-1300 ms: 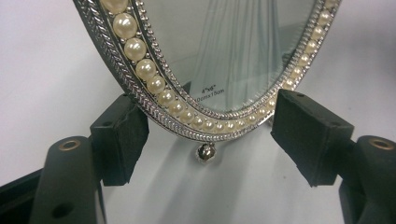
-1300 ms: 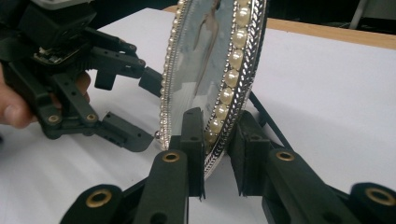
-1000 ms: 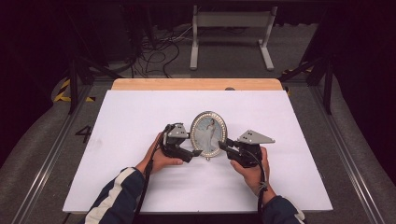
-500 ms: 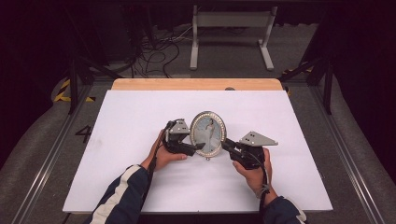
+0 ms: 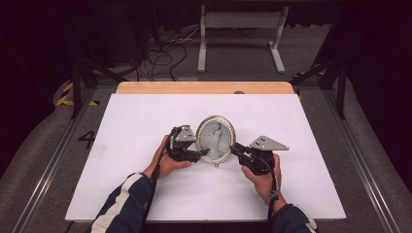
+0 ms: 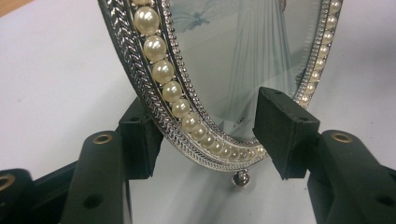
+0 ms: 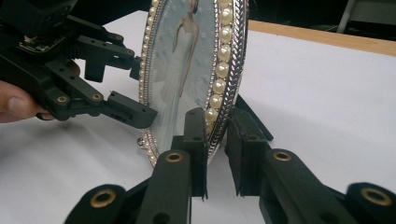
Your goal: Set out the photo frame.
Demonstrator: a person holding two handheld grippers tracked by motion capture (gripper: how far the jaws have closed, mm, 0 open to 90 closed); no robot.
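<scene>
Oval silver frame w/ pearl rim and bride photo point(image 5: 215, 139) stands upright mid white tabletop point(image 5: 145, 116), bare board all round it. Right gripper point(image 5: 236, 149) clamped on frame's right edge. Left gripper point(image 5: 198, 154) jaws straddle left rim, just been closing; front pad not yet touching glass.

Around the oval picture frame point(image 5: 215, 140) the white counter point(image 5: 145, 116) lies bare behind and in front, while the left tongs point(image 5: 195, 154) and right tongs point(image 5: 236, 150) block its two sides.
</scene>
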